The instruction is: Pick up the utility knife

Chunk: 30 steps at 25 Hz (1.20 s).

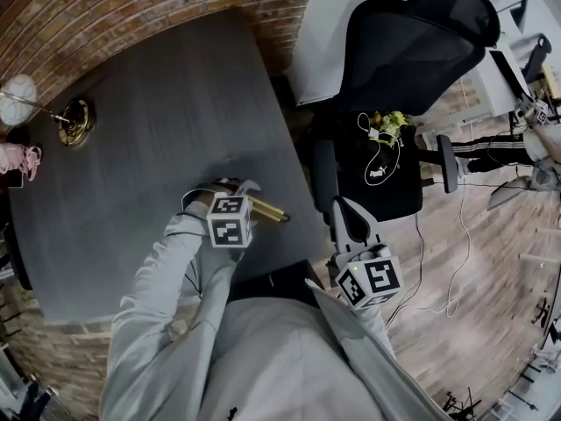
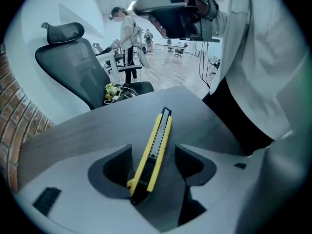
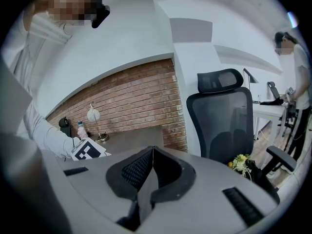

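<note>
A yellow and black utility knife [image 1: 268,209] lies flat on the dark grey table [image 1: 158,121] near its right edge. My left gripper [image 1: 249,191] points steeply down over the knife's near end. In the left gripper view the knife [image 2: 155,147] runs away from me between the two jaws of the left gripper [image 2: 152,156]. The jaws stand wide apart and the pads do not press on the knife. My right gripper [image 1: 344,209] hangs beyond the table's edge, in front of the black chair. Its jaws meet with nothing between them [image 3: 152,152].
A black office chair [image 1: 394,60] stands close to the table's right side, with a cable and flowers on its seat. A brass lamp base [image 1: 75,123] and a pink bottle [image 1: 17,158] sit at the table's far left. A brick wall [image 1: 131,7] backs the table.
</note>
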Each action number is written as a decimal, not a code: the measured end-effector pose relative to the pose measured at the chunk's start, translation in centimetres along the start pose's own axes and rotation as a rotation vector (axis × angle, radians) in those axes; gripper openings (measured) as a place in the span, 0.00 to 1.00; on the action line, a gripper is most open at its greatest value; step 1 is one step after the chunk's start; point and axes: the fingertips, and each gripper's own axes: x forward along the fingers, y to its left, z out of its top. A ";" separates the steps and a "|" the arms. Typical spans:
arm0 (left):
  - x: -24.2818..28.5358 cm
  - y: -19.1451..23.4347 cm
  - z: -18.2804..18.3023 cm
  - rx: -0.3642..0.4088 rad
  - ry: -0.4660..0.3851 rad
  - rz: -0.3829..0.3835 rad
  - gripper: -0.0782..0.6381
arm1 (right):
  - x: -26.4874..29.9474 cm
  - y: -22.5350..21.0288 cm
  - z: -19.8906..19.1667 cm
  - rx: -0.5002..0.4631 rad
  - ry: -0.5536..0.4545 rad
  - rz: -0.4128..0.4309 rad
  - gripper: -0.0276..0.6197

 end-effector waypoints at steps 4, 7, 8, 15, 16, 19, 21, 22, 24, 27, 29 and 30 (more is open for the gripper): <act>0.1 0.0 0.0 0.000 0.000 -0.031 0.48 | -0.1 -0.2 -0.1 0.000 0.003 -0.008 0.07; 0.1 0.0 0.0 0.005 0.000 -0.039 0.48 | -0.2 -0.4 0.0 0.002 0.001 -0.014 0.07; 0.1 0.0 0.0 0.007 0.000 -0.039 0.48 | -0.1 -0.4 0.0 0.002 0.001 -0.015 0.07; 0.1 -0.5 0.0 0.033 -0.003 -0.040 0.45 | 0.2 -0.3 0.1 0.001 0.003 -0.009 0.07; 0.1 -0.6 0.1 0.037 -0.004 -0.043 0.42 | 0.2 -0.4 0.1 0.002 0.003 -0.009 0.07; 0.1 -0.8 0.2 0.043 -0.017 -0.051 0.32 | 0.3 -0.5 0.0 0.003 0.003 -0.011 0.07; 0.0 -0.9 0.3 0.042 -0.019 -0.058 0.30 | 0.3 -0.6 0.0 0.003 0.004 -0.012 0.07; 0.0 -0.9 0.4 0.042 -0.018 -0.060 0.29 | 0.3 -0.7 0.0 0.004 0.004 -0.013 0.07; 0.1 -0.8 0.4 0.046 -0.009 -0.063 0.29 | 0.2 -0.8 0.1 0.005 0.002 -0.014 0.07; 0.2 -0.8 0.3 0.044 -0.005 -0.062 0.28 | 0.2 -0.8 0.0 0.006 0.002 -0.017 0.07; 0.1 -0.8 0.3 0.040 -0.006 -0.061 0.28 | 0.2 -0.7 0.0 0.005 0.002 -0.015 0.07; 0.1 -0.8 0.3 0.039 -0.007 -0.059 0.28 | 0.2 -0.8 0.0 0.005 0.003 -0.015 0.07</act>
